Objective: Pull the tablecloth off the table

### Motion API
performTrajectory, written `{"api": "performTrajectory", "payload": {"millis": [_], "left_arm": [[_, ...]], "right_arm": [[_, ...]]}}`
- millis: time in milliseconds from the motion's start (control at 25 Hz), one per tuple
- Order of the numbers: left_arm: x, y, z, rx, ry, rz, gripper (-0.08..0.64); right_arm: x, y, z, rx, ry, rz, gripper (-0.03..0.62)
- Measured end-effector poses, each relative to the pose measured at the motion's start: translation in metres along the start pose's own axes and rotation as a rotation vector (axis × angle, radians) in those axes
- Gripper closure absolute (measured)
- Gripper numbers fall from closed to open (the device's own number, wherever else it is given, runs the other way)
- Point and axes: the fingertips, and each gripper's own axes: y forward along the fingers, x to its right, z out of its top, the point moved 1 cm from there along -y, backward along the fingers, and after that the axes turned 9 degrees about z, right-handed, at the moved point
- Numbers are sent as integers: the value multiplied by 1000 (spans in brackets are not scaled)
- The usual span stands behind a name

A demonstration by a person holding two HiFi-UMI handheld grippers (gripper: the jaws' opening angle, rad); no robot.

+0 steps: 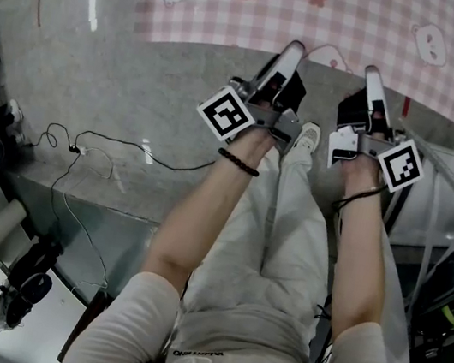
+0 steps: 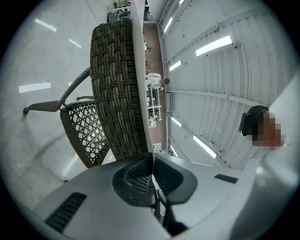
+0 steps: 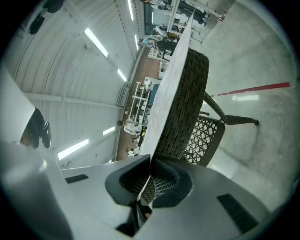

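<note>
Seen in the head view, the left forearm [image 1: 203, 216] and right forearm [image 1: 362, 261] are extended side by side from the lower frame toward the upper centre. The left gripper [image 1: 291, 53] is held at upper centre, with the left marker cube [image 1: 226, 114] turned outward. The right gripper [image 1: 372, 76] is held just to its right, with the right marker cube [image 1: 401, 164] turned likewise. A dark band [image 1: 239, 163] is worn on the left wrist. In each gripper view the jaws are seen pressed together on a thin edge of the tablecloth [image 1: 325, 20].

pink checked tablecloth [image 1: 340, 31], bear prints, lying flat
</note>
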Motion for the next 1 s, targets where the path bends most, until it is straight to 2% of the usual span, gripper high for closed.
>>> {"api": "performTrajectory", "payload": {"millis": [1000], "left_arm": [[-1, -2, 0, -8, -21, -5, 557]], "right_arm": [[0, -1, -2, -9, 6, -31, 581]]}}
